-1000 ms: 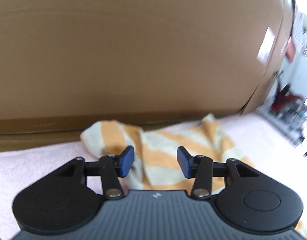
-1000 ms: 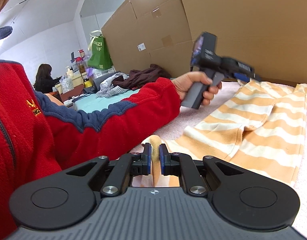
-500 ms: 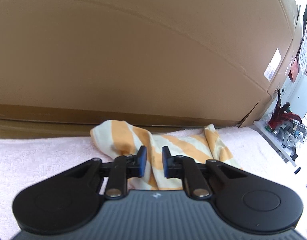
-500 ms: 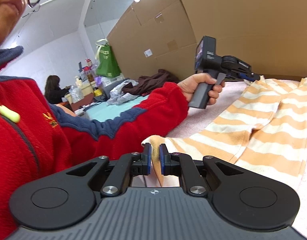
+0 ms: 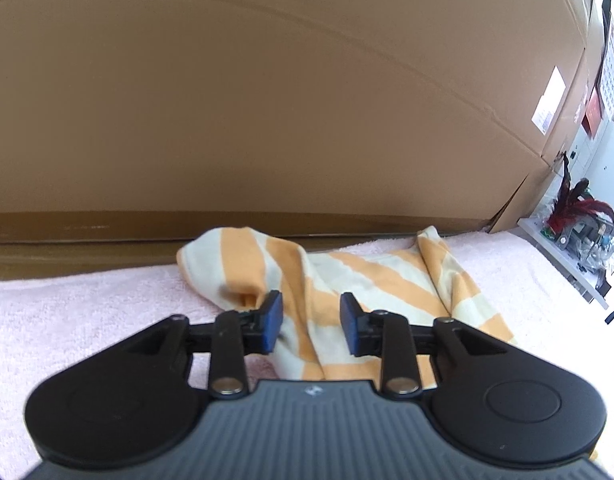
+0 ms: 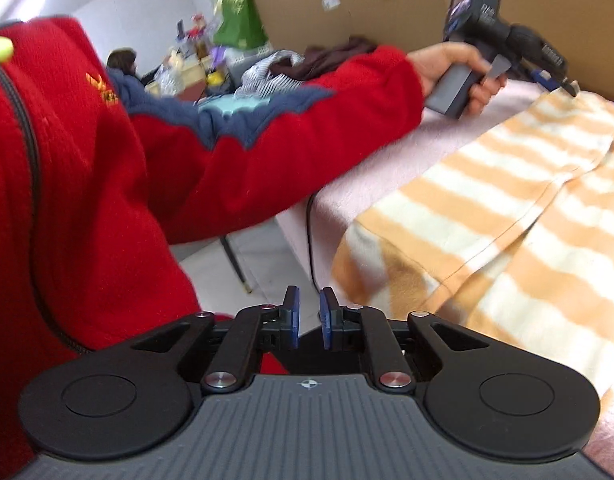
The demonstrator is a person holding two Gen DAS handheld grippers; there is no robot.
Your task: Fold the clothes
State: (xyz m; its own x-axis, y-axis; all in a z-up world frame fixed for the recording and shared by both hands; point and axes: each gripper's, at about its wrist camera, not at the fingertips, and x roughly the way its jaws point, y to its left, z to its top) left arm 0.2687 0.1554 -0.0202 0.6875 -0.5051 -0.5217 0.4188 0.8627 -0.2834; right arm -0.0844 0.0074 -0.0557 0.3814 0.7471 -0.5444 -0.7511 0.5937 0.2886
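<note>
Covering most of the pink-towelled table [image 6: 391, 148], the orange-and-cream striped garment [image 6: 527, 216] lies spread flat for folding, its long axis running from the near edge toward the cardboard wall [image 5: 267, 100]. At that far end the left gripper [image 5: 311, 322] has jaws opening, cloth loose between them. The right gripper [image 6: 309, 322] hangs off the table's near edge, jaws narrow and empty.

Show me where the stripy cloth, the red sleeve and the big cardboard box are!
stripy cloth [image 5: 371, 276], left wrist view, on an orange stripe.
red sleeve [image 6: 307, 120], right wrist view, on the forearm.
cardboard box [image 5: 267, 100], left wrist view, on its broad brown side.
</note>
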